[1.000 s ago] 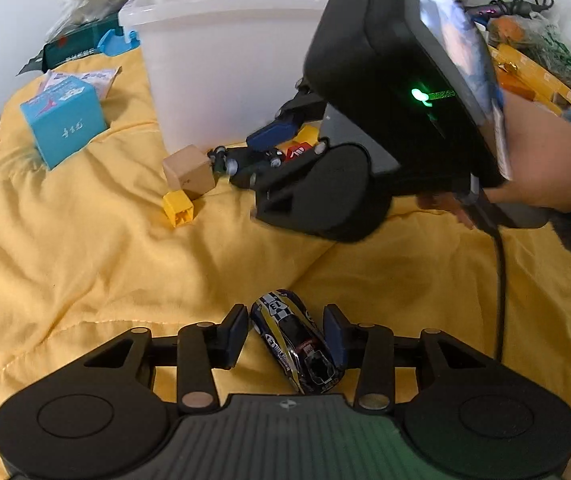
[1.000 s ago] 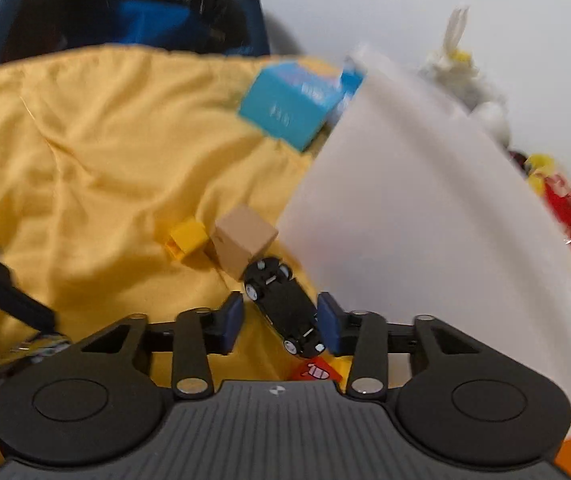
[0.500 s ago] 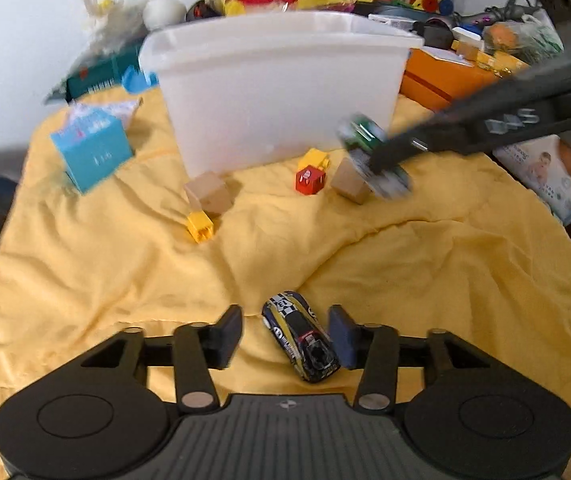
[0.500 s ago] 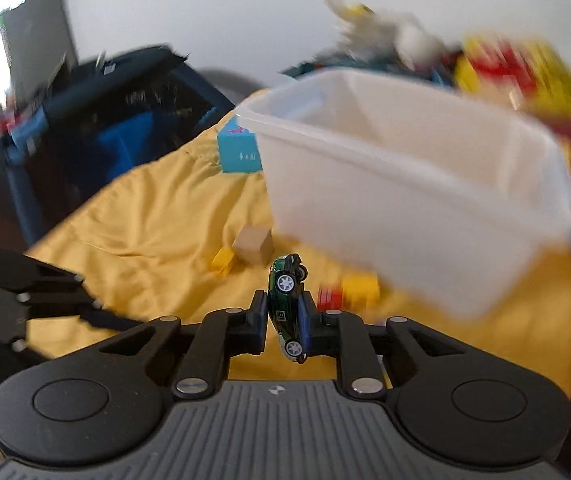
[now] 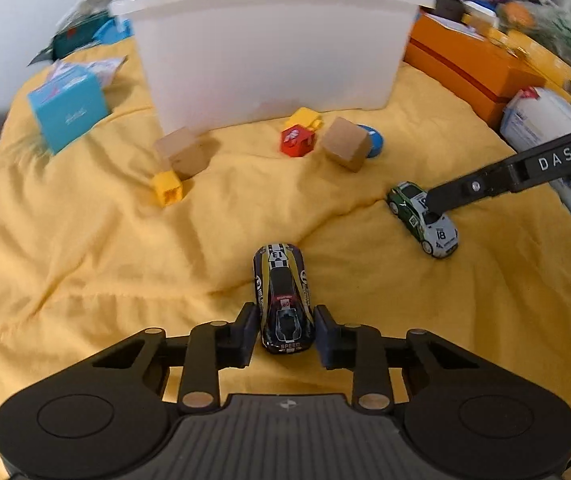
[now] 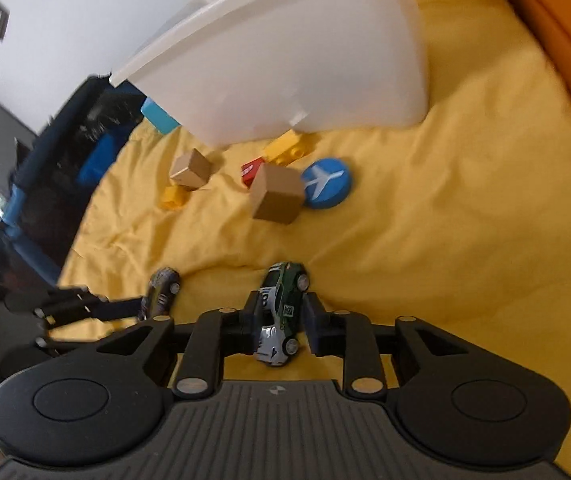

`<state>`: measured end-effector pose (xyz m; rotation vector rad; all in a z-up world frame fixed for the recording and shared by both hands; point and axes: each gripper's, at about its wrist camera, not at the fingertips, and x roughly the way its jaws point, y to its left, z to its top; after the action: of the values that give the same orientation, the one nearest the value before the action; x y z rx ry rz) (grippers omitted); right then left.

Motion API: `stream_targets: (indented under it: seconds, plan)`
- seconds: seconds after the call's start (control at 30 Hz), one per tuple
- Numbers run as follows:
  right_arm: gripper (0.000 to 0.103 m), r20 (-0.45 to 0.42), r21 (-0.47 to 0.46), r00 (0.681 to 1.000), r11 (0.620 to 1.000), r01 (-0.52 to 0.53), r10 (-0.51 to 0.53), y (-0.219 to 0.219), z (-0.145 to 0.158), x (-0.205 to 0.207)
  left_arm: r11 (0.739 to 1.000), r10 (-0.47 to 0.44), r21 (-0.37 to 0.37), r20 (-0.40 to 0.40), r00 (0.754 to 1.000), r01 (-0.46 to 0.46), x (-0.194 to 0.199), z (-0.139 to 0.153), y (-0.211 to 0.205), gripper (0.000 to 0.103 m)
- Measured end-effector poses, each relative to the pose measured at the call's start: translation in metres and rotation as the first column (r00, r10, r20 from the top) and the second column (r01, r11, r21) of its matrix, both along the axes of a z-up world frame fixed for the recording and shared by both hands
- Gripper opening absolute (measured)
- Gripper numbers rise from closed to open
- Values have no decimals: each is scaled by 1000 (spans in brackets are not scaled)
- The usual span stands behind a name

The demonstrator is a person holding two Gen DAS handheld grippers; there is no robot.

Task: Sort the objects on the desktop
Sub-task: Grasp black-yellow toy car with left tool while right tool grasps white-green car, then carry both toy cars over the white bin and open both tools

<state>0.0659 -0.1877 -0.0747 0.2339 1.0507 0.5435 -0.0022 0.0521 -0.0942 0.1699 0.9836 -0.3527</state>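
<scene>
A black and yellow toy car (image 5: 283,296) lies on the yellow cloth (image 5: 85,260), nose away from me. My left gripper (image 5: 284,334) is closing, and its pads touch both flanks of this car's rear half. To the right a green and white toy car (image 5: 421,218) rests on the cloth, with a finger of the right gripper (image 5: 485,186) over it. In the right wrist view that car (image 6: 279,308) lies between the pads of my right gripper (image 6: 279,320), whose jaws are opening; a gap shows beside the car.
A big white bin (image 5: 269,40) stands at the back. In front of it lie two wooden blocks (image 5: 345,144), a red brick (image 5: 295,142), yellow bricks (image 5: 168,189) and a blue disc (image 5: 375,142). A blue box (image 5: 69,108) sits left, an orange box (image 5: 469,64) right.
The right gripper lifted the green car from beside the bin, carried it right, rolled, set it on the cloth and opened. The left jaws widened, then closed on the black and yellow car, which now points straight.
</scene>
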Motion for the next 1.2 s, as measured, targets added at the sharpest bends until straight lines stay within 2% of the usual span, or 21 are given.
stream_targets:
  seconds: [0.07, 0.13, 0.23, 0.3, 0.33, 0.53, 0.6, 0.63, 0.77, 0.9, 1.0, 1.07, 1.2]
  plan:
    - [36, 64, -84, 998, 996, 7, -1, 4, 5, -5, 998, -59, 18, 9, 998, 59, 2, 1, -4, 34]
    - [41, 83, -128, 997, 992, 18, -7, 5, 11, -10, 996, -86, 35, 19, 996, 85, 2, 3, -6, 34]
    - [46, 113, -95, 993, 995, 33, -22, 2, 25, -22, 998, -60, 26, 21, 998, 59, -2, 5, -4, 35]
    - [54, 151, -124, 988, 991, 56, -37, 10, 30, -32, 999, -36, 16, 27, 999, 36, -6, 5, -2, 40]
    - [55, 177, -155, 984, 986, 57, -29, 17, 30, -36, 1000, -27, 7, 34, 999, 27, -8, 4, -2, 40]
    - [53, 197, -309, 980, 949, 57, 5, 52, 6, -36, 1000, -11, 0, 55, 998, 11, -6, -1, -3, 40]
    - [52, 209, -371, 978, 927, 52, 28, 59, -2, -38, 1000, -14, -7, 63, 998, 14, -4, -1, -5, 35]
    - [42, 207, -388, 977, 921, 44, 41, 61, -7, -39, 1000, -17, -13, 67, 998, 18, -3, -1, -5, 33]
    - [33, 236, -420, 966, 908, 2, 107, 65, -4, -48, 998, -29, -50, 80, 996, 34, -4, 3, -1, 33]
    - [33, 273, -362, 958, 932, 21, 85, 57, 23, -51, 994, -33, -99, 153, 988, 48, -6, 37, 5, 33]
    - [33, 355, -322, 934, 944, 73, 49, 48, 52, -47, 990, -28, -126, 248, 968, 61, 1, 75, 8, 33]
    - [33, 411, -289, 911, 951, 113, 16, 42, 74, -41, 988, -31, -132, 318, 948, 77, 9, 101, 8, 33]
    - [33, 526, -223, 850, 958, 178, -35, 32, 118, -21, 989, -39, -109, 459, 887, 99, 35, 148, 4, 33]
